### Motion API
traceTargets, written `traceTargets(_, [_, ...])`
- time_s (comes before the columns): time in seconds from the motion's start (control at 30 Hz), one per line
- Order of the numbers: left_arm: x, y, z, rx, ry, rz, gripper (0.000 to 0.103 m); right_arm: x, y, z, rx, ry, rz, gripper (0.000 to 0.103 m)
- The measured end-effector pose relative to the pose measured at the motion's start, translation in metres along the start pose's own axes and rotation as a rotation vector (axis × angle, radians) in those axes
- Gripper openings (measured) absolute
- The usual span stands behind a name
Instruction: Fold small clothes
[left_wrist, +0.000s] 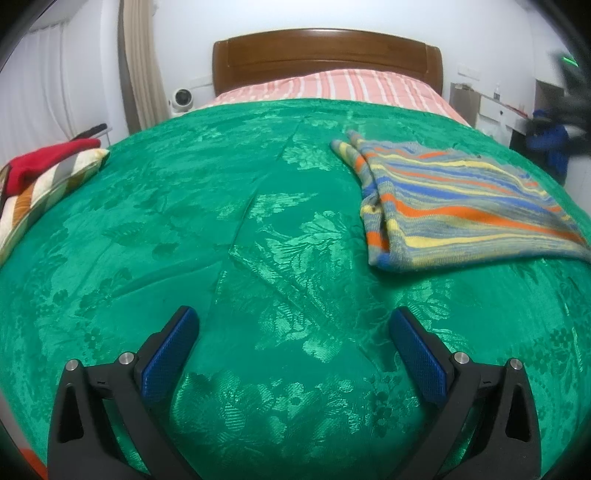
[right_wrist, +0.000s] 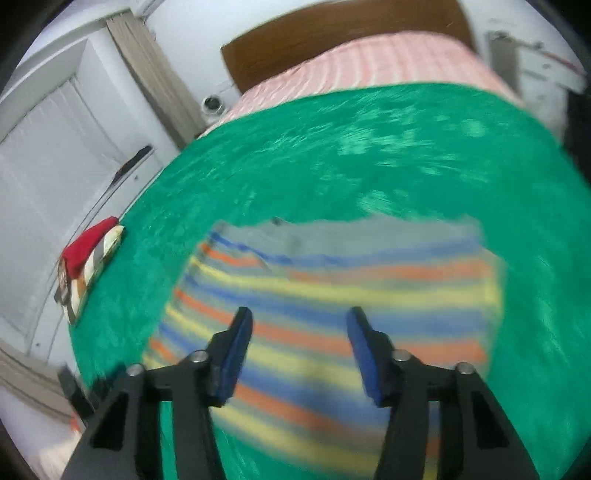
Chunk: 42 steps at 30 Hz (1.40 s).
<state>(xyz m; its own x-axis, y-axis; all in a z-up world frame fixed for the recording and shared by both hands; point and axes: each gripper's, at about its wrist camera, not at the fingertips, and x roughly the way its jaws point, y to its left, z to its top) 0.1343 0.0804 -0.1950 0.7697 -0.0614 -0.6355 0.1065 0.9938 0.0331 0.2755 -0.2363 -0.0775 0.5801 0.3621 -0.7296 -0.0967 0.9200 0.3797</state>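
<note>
A striped knitted garment (left_wrist: 458, 206) in blue, orange, yellow and grey lies folded flat on the green bedspread (left_wrist: 229, 221), to the right in the left wrist view. My left gripper (left_wrist: 293, 321) is open and empty above bare bedspread, to the left of and nearer than the garment. In the blurred right wrist view the same garment (right_wrist: 332, 288) fills the middle. My right gripper (right_wrist: 299, 317) is open and empty, hovering over the garment. The right gripper also shows as a dark blur at the far right of the left wrist view (left_wrist: 569, 107).
A stack of folded clothes, red on top of striped pieces (left_wrist: 44, 173), lies at the bedspread's left edge, also in the right wrist view (right_wrist: 88, 269). A pink striped sheet (left_wrist: 332, 88) and a wooden headboard (left_wrist: 325, 51) are at the far end. White wall and curtain stand to the left.
</note>
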Motion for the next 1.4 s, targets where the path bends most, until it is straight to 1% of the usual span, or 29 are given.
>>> traceTargets(0.07, [0.0, 0.0, 0.0, -0.001, 0.0, -0.003, 0.102, 0.04, 0.012, 0.029, -0.006, 0.058, -0.026, 0.039])
traceTargets(0.13, [0.0, 0.0, 0.001, -0.002, 0.0, -0.007, 0.102, 0.075, 0.015, 0.047, 0.037, 0.096, -0.056, 0.039])
traceTargets(0.17, [0.0, 0.0, 0.001, -0.003, 0.0, -0.008, 0.102, 0.09, 0.018, 0.052, 0.056, 0.115, -0.051, 0.039])
traceTargets(0.23, [0.001, 0.0, 0.002, -0.004, 0.002, -0.014, 0.102, 0.117, 0.027, 0.055, 0.053, 0.152, -0.066, 0.039])
traceTargets(0.27, [0.001, 0.0, 0.002, -0.005, 0.002, -0.016, 0.102, 0.127, 0.031, 0.056, 0.038, 0.169, -0.08, 0.036])
traceTargets(0.33, [0.001, 0.0, 0.002, -0.005, 0.003, -0.018, 0.102, 0.147, 0.033, 0.052, 0.015, 0.211, -0.149, 0.006])
traceTargets(0.37, [0.001, -0.001, 0.002, -0.005, 0.003, -0.018, 0.102, 0.153, 0.034, 0.052, 0.006, 0.21, -0.193, 0.002])
traceTargets(0.43, [0.001, -0.001, 0.002, -0.005, 0.003, -0.018, 0.103, 0.152, 0.038, 0.056, -0.023, 0.162, -0.225, 0.002])
traceTargets(0.5, [0.002, -0.001, 0.002, -0.005, 0.003, -0.019, 0.102, 0.145, 0.044, 0.064, -0.037, 0.084, -0.23, 0.002])
traceTargets(0.57, [0.002, -0.001, 0.002, -0.005, 0.003, -0.021, 0.102, 0.144, 0.044, 0.069, -0.035, 0.039, -0.235, 0.002])
traceTargets(0.6, [0.002, -0.001, 0.002, -0.004, 0.003, -0.021, 0.102, 0.148, 0.043, 0.068, -0.036, 0.048, -0.234, 0.003])
traceTargets(0.63, [0.002, -0.001, 0.002, -0.004, 0.002, -0.021, 0.102, 0.157, 0.039, 0.065, -0.028, 0.08, -0.228, 0.004])
traceTargets(0.67, [0.002, -0.001, 0.002, -0.004, 0.002, -0.02, 0.102, 0.165, 0.033, 0.06, -0.01, 0.121, -0.223, 0.008])
traceTargets(0.7, [0.002, -0.001, 0.002, -0.004, 0.002, -0.02, 0.102, 0.168, 0.03, 0.058, 0.001, 0.138, -0.223, 0.012])
traceTargets(0.73, [0.002, -0.001, 0.002, -0.004, 0.001, -0.02, 0.103, 0.164, 0.029, 0.054, 0.006, 0.12, -0.212, 0.016])
traceTargets(0.77, [0.002, -0.002, 0.002, -0.004, 0.0, -0.019, 0.103, 0.153, 0.03, 0.052, 0.006, 0.073, -0.198, 0.034])
traceTargets(0.8, [0.002, -0.002, 0.002, -0.003, 0.0, -0.019, 0.103, 0.141, 0.031, 0.051, 0.008, 0.03, -0.183, 0.058])
traceTargets(0.83, [0.001, -0.002, 0.002, -0.004, -0.001, -0.019, 0.103, 0.127, 0.031, 0.049, 0.011, -0.018, -0.161, 0.065])
traceTargets(0.87, [0.002, -0.002, 0.002, -0.003, 0.0, -0.019, 0.102, 0.103, 0.031, 0.045, 0.017, -0.097, -0.125, 0.069])
traceTargets(0.93, [0.002, -0.002, 0.002, -0.004, 0.0, -0.019, 0.102, 0.072, 0.029, 0.035, 0.02, -0.16, -0.092, 0.07])
traceTargets(1.03, [0.002, -0.002, 0.002, -0.004, -0.001, -0.019, 0.102, 0.027, 0.017, 0.003, -0.02, -0.19, -0.103, 0.07])
traceTargets(1.17, [0.002, -0.003, 0.002, -0.003, -0.001, -0.018, 0.103, -0.03, -0.018, -0.063, -0.052, -0.217, -0.205, 0.07])
traceTargets(1.23, [0.002, -0.003, 0.002, -0.003, 0.0, -0.018, 0.102, -0.05, -0.035, -0.09, -0.037, -0.222, -0.241, 0.07])
traceTargets(1.27, [0.002, -0.003, 0.002, -0.003, -0.001, -0.018, 0.103, -0.065, -0.047, -0.111, -0.022, -0.224, -0.263, 0.07])
traceTargets(1.4, [0.002, -0.003, 0.002, -0.003, -0.001, -0.017, 0.102, -0.102, -0.079, -0.17, 0.032, -0.221, -0.311, 0.073])
